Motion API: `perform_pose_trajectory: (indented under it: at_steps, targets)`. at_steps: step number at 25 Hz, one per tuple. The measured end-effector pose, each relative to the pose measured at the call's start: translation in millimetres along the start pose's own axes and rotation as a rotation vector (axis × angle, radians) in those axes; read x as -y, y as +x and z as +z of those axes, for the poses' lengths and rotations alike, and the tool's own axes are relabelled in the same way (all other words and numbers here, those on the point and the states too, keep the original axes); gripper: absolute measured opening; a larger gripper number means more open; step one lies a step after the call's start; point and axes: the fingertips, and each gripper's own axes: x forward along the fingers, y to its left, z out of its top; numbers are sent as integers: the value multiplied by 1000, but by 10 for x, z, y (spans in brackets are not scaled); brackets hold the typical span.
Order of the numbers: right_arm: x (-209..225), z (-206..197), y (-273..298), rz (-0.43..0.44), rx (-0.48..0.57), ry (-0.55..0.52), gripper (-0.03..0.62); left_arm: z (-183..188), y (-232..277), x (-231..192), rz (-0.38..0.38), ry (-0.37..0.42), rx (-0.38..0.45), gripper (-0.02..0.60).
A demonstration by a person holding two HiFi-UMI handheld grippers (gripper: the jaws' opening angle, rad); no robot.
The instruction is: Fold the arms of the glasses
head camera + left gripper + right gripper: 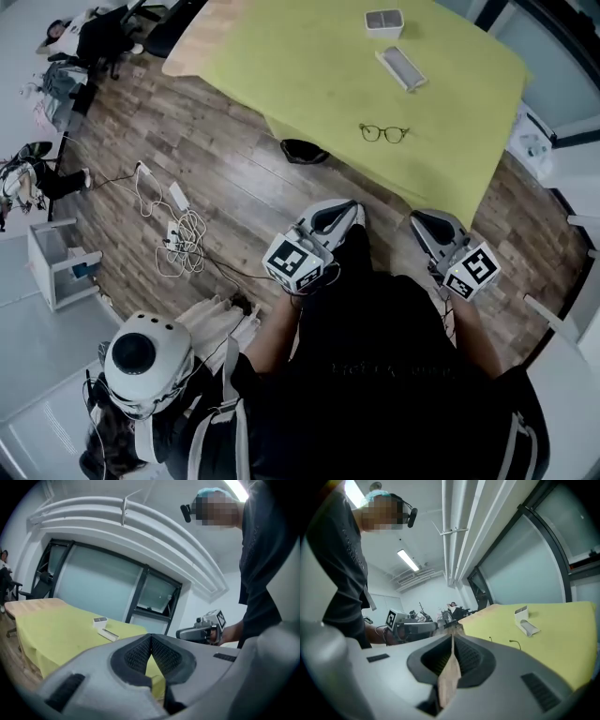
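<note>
Checking the fingers (137,655) of the left gripper (349,216): clenched tip to tip, with only a narrow wedge of gap lower down and nothing between them. The right gripper (424,220) reads the same, its fingers (468,658) clenched at the tips and empty.

Both grippers are held low and close to the person's body, side by side. They point forward toward the counter (192,42) and hang over the wood floor (216,178), short of the counter's near edge. Neither touches anything.

The glasses (384,133) lie on the yellow-green cloth (309,66) that covers the counter. They sit near its front edge, ahead of and between the two grippers but well apart from both. The right gripper view shows two thin arm tips sticking up, so the arms appear unfolded.

Farther back on the cloth lies a long white case (401,67), and beyond it a small white box (384,22).

A dark object (304,151) sits on the floor at the cloth's edge, and a tangle of white cables (178,234) lies off to the left.
</note>
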Motion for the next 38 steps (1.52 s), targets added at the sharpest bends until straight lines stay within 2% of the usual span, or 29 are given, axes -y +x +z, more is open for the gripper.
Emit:
perform_pose_trajectory:
  at_steps: [2, 9, 18, 24, 30, 38]
  targets:
    - [85, 62, 162, -9, -18, -2, 35, 3, 52, -158, -24, 4, -31, 17]
    - [422, 204, 512, -60, -39, 15, 35, 75, 236, -617, -74, -33, -41, 18]
    - [709, 259, 497, -102, -44, 37, 35, 62, 430, -794, -63, -55, -68, 17]
    - [1030, 273, 546, -102, -45, 17, 35, 90, 614, -900, -19, -41, -84, 17]
    - [1272, 200, 644, -39, -114, -44, 35, 172, 802, -1042, 51, 0, -93, 18]
    - [1676, 110, 682, 39, -176, -68, 35, 124, 1099, -1162, 123, -3, -114, 18]
